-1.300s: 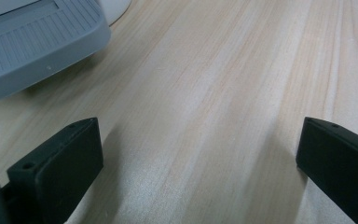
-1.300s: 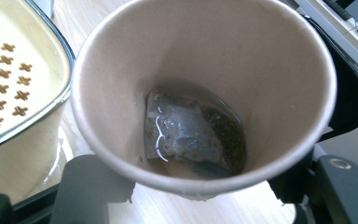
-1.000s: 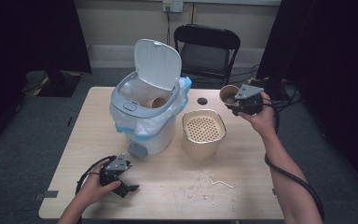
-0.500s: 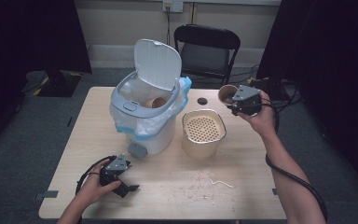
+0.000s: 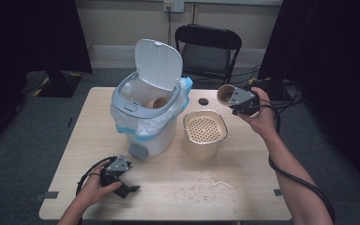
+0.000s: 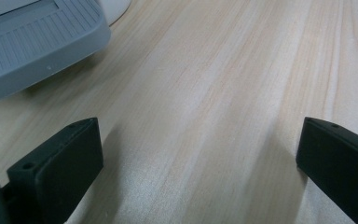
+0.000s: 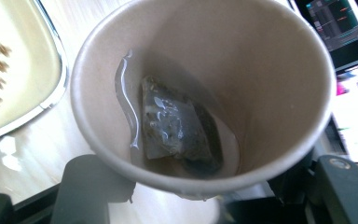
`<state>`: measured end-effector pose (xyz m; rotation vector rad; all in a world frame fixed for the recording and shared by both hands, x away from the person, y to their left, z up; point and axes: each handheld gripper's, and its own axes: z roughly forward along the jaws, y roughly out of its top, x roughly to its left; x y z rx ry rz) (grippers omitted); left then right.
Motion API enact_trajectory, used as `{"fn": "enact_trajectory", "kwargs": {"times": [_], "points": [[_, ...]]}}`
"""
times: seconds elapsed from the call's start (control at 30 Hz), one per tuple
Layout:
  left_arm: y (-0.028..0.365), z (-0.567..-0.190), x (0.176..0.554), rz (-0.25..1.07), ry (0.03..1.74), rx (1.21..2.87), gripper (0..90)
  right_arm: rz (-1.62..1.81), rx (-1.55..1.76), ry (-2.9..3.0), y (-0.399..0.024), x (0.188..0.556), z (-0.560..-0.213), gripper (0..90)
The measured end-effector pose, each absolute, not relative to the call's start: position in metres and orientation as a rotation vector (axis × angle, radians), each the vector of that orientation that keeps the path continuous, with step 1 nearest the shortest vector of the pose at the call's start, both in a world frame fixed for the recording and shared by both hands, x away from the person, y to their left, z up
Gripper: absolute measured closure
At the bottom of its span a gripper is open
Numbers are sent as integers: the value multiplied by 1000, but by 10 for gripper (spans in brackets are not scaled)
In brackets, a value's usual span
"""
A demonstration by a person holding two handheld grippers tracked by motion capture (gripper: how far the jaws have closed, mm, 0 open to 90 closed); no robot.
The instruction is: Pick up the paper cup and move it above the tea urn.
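The right gripper (image 5: 238, 99) pinches a brown paper cup (image 7: 200, 93) between its jaws, held tipped in the air just beyond the cream perforated strainer bowl (image 5: 205, 131). Inside the cup a wet, dark tea bag (image 7: 177, 126) clings to the wall. The left gripper (image 5: 122, 180) rests on the pale wooden table (image 5: 243, 187), jaws spread with nothing between them.

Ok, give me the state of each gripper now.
Left gripper: open, jaws wide apart over bare table, holding nothing.
Right gripper: closed on the paper cup, a wet tea bag inside.
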<state>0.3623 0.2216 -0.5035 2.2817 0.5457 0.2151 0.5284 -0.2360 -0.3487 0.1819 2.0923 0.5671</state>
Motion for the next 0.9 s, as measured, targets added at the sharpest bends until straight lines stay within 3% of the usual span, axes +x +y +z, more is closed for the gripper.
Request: {"fn": "enact_trajectory", "kwargs": {"times": [0.27,0.5,0.73,0.9], "points": [[222,-503,362,215,548,2282,0,326,-40,1972,-215,509,-344,378],[222,-503,362,215,548,2281,0,-79,-409,1616,-188,485,-353,378],[222,-503,362,215,548,2281,0,-95,-433,1463,-186,479,-350,374],[222,-503,362,215,547,2281,0,280,-133,1933,-196,493,-343,367]]}}
